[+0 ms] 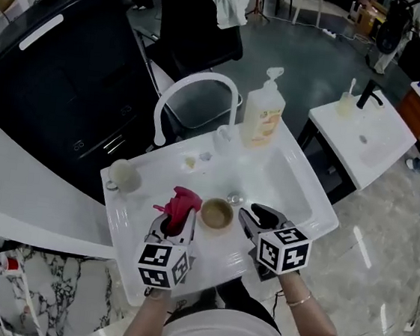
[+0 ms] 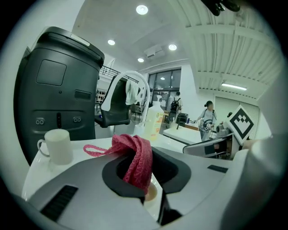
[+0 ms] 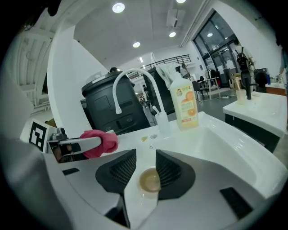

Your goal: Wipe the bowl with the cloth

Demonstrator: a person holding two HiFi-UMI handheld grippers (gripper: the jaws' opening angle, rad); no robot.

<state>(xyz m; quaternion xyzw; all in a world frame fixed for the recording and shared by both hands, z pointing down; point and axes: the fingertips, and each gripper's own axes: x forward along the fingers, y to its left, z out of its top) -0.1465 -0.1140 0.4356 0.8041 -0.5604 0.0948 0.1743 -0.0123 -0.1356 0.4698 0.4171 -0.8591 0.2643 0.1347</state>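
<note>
A small tan bowl [image 1: 216,214] stands on the bottom of the white sink [image 1: 299,183]. My left gripper [image 1: 175,226] is just left of it, shut on a pink knitted cloth [image 1: 182,202]. In the left gripper view the cloth [image 2: 136,157] hangs between the jaws of the left gripper [image 2: 146,174], and the bowl [image 2: 151,192] shows just below it. My right gripper [image 1: 255,218] is at the bowl's right side. In its own view the right gripper [image 3: 145,165] stands open, with the bowl [image 3: 150,181] showing in the gap beyond the fingertips, not pinched.
A white mug [image 1: 122,175] stands on the sink's left ledge. At the back are a white arched faucet [image 1: 197,85], an orange-labelled soap bottle [image 1: 263,114] and a small clear cup [image 1: 225,136]. A large dark appliance [image 1: 63,71] is to the left, a second basin [image 1: 368,132] to the right.
</note>
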